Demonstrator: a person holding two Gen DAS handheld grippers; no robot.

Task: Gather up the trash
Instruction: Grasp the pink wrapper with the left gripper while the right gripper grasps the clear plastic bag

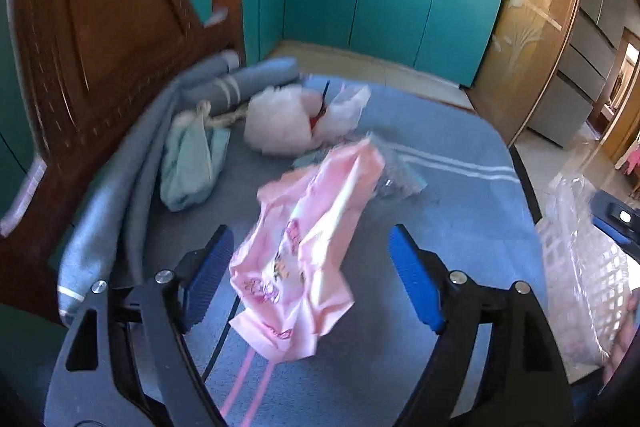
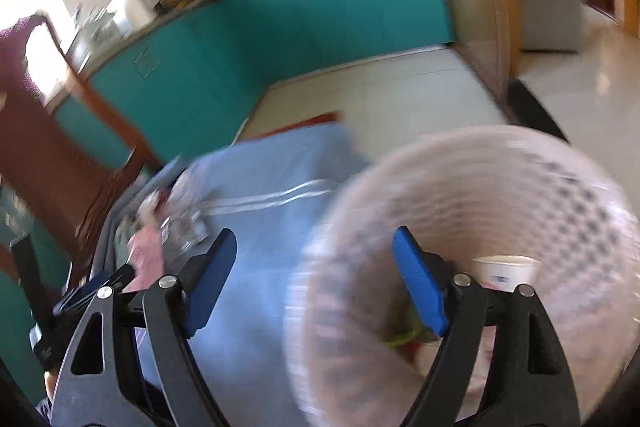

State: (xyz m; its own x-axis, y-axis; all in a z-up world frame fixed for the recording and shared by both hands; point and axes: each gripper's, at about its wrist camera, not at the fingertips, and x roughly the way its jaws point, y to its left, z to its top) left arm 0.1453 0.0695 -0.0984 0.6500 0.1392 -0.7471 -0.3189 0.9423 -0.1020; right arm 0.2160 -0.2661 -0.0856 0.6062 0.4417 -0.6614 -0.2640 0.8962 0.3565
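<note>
A crumpled pink plastic bag [image 1: 304, 247] shows between the fingers of my left gripper [image 1: 310, 233], which is open; neither blue pad touches it. Further back on the blue cloth lie a white crumpled bag [image 1: 280, 123], a pale green bag [image 1: 192, 159] and a clear wrapper [image 1: 396, 175]. A white lattice basket [image 1: 580, 267] lined with plastic stands at the right. In the blurred right wrist view my right gripper [image 2: 316, 279] is open and empty beside the basket [image 2: 500, 187], its right finger over the rim. A paper cup [image 2: 506, 269] sits inside. The pink bag [image 2: 146, 247] is at the left.
A blue-grey cloth covers the table [image 1: 460, 227], bunched into folds at its left edge [image 1: 120, 187]. A dark wooden chair back [image 1: 100, 27] rises close behind on the left. Teal kitchen cabinets [image 1: 380, 7] and a pale tiled floor [image 2: 380, 95] lie beyond the table.
</note>
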